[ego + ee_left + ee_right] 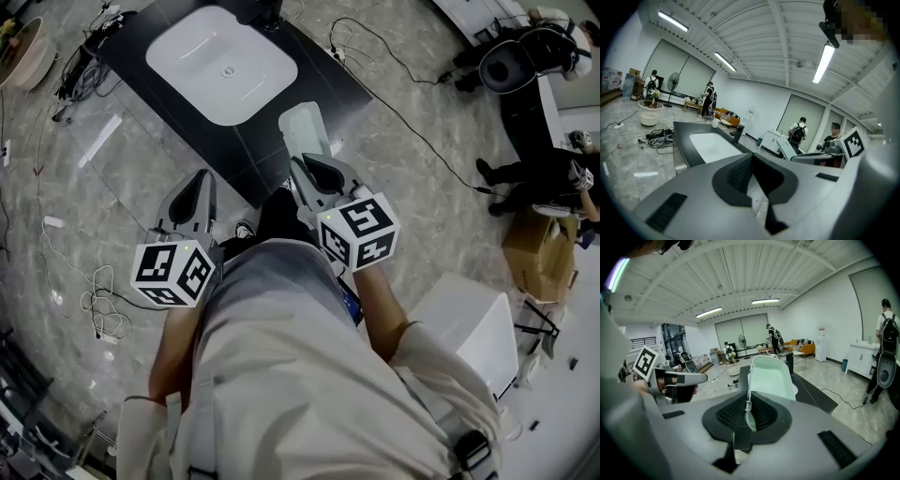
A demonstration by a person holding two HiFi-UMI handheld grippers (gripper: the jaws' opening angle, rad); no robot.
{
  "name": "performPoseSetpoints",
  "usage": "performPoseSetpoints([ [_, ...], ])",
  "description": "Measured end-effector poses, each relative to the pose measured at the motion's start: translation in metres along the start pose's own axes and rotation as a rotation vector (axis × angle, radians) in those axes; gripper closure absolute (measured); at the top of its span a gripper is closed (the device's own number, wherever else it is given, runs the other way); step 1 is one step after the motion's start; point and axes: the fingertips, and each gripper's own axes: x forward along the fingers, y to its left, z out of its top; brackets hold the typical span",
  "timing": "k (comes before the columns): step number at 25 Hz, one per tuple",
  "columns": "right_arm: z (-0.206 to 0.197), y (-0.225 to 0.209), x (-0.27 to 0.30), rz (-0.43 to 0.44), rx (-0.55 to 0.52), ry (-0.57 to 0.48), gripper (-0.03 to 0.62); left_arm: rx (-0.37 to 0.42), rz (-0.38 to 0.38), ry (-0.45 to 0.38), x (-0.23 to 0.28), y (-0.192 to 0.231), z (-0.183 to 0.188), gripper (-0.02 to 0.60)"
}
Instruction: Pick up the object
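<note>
**Spotter:** Where's the object?

**Me:** I've got it in the right gripper [749, 409]. It's a pale green tray [771, 376], and the jaws are clamped on its rim. It sticks out ahead of the pads, standing on edge, with its hollow side facing right in the right gripper view.

**Spotter:** Where is it relative to the counter?

**Me:** In the head view it hangs over the near edge of the black counter [323, 80], near the white basin [220, 56]. I can't tell whether it touches the counter.

**Spotter:** And your left?

**Me:** The left gripper [751, 158] has its jaws closed together with nothing between them. It points toward the counter, apart from the tray.
</note>
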Motion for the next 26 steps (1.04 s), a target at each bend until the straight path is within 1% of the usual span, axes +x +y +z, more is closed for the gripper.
performPoseSetpoints([
  [3,0.003,0.001,0.0,-0.004,0.002,-0.015,0.562,0.004,0.001,0.0,-0.001,0.001,0.0,0.577],
  [11,0.005,0.0,-0.002,0.002,-0.008,-0.016,0.562,0.008,-0.001,0.011,0.0,0.001,-0.002,0.578],
  [26,-0.001,0.001,0.005,0.035,-0.016,0.014,0.562,-0.003,0.014,0.03,0.008,0.002,-0.011,0.578],
])
